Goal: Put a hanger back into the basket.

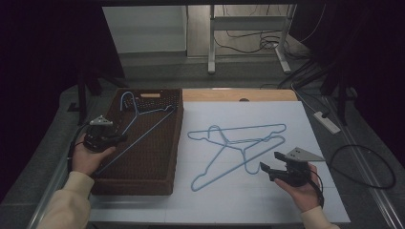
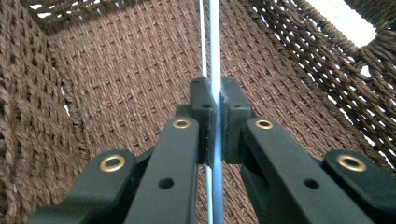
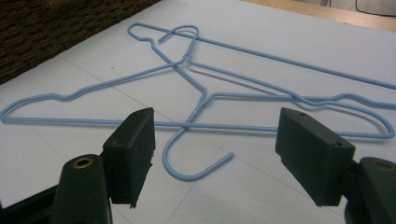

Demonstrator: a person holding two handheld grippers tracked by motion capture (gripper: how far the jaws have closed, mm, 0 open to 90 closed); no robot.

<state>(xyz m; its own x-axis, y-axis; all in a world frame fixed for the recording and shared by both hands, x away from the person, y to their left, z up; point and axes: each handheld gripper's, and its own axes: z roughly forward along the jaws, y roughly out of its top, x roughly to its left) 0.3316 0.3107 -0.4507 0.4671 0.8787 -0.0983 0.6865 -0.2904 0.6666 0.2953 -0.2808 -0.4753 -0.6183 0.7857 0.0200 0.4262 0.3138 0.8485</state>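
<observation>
Blue wire hanger [image 2: 215, 56] pinched in the left claw [image 2: 214, 100], jaws pressed together on its thin rod, inside the brown woven basket [image 1: 165, 157] at the tabletop's left. Hanger slants across the basket, hook toward the far end. Right claw [image 3: 215, 154] spread wide, holding nothing, low over the white sheet [image 1: 267, 200]. Just beyond it two more blue hangers [image 3: 201, 95] lie crossed on the sheet, one hook between the jaws. No writing readable anywhere.
</observation>
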